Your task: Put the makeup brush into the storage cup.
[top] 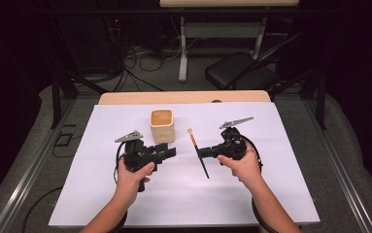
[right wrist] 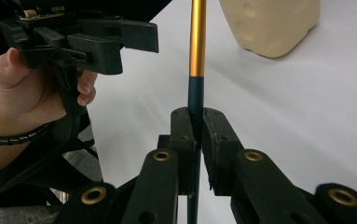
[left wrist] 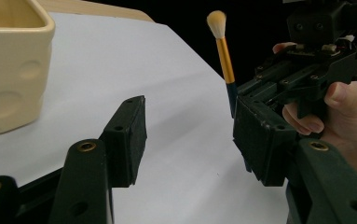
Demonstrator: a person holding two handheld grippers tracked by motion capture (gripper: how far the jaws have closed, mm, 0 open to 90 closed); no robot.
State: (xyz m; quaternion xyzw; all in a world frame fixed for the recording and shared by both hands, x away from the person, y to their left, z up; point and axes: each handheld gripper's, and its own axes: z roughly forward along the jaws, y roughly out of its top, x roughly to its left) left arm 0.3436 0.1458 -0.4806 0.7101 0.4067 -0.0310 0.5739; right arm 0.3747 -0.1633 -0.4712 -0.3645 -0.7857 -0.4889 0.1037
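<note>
Between right gripper [right wrist: 195,140] jaws: brush [right wrist: 197,42] clamped, bristles cut off; left gripper [left wrist: 190,135] jaws apart, empty.

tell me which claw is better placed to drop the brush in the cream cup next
The right claw. Its jaws are already clamped on the dark handle of the brush, bristles pointing toward the cream cup. The left claw sits nearer the cup but is open and holds nothing, so a handover would probably be needed.

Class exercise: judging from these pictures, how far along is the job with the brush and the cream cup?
Done: the right gripper has clamped the brush by its dark handle. In hand: the brush is held, bristles pointing away. Left, probably: placing it in the cup, which looks empty. The left gripper waits open beside the cup.
</note>
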